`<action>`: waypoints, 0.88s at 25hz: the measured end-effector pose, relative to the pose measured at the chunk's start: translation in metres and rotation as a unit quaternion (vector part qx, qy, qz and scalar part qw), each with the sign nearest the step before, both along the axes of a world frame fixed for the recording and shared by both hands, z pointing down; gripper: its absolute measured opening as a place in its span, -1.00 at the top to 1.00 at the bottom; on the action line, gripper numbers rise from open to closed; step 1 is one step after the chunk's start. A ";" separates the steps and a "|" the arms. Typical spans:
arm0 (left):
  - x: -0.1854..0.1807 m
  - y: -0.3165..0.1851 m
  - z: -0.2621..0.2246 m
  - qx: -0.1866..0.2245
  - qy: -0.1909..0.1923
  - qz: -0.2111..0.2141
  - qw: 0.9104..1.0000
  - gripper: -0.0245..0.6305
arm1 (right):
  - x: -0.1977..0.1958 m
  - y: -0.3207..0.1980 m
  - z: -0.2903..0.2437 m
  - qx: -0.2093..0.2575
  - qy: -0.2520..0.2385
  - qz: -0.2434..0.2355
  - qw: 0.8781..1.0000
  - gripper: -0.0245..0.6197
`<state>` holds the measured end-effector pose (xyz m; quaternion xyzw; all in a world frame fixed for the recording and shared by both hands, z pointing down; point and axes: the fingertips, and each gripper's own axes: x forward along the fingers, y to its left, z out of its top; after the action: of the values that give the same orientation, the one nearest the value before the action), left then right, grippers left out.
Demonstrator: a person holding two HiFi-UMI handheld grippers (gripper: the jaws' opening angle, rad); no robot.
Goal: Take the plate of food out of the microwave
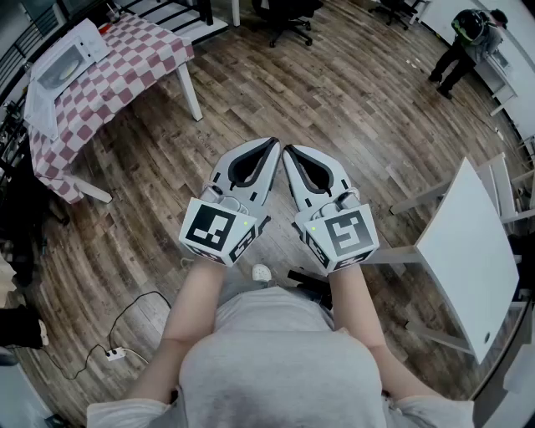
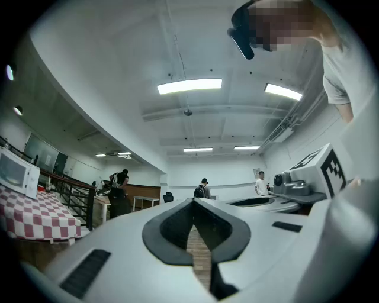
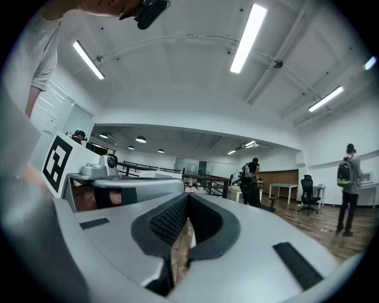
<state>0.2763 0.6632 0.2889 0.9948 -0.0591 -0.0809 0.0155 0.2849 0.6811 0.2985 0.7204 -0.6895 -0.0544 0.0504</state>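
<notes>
A white microwave stands on a table with a red-and-white checked cloth at the far upper left of the head view. In the left gripper view the microwave shows at the left edge. I see no plate of food in any view. My left gripper and right gripper are held side by side in front of my chest, over the wooden floor and far from the microwave. Both are shut with nothing between the jaws, as the left gripper and right gripper also show in their own views.
A white table stands at the right and an office chair at the top. A person bends over at the far upper right. A power strip with its cable lies on the floor at lower left. A black railing runs beside the checked table.
</notes>
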 end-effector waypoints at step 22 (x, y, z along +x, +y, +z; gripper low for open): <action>-0.060 -0.068 -0.008 -0.011 0.011 -0.079 0.997 0.93 | -0.042 -0.067 0.005 -0.013 -0.027 -0.048 0.998 0.84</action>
<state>0.2162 0.5947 0.2810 0.9859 -0.1386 -0.0917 0.0207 0.2430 0.6142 0.3031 0.6872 -0.7248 -0.0289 0.0386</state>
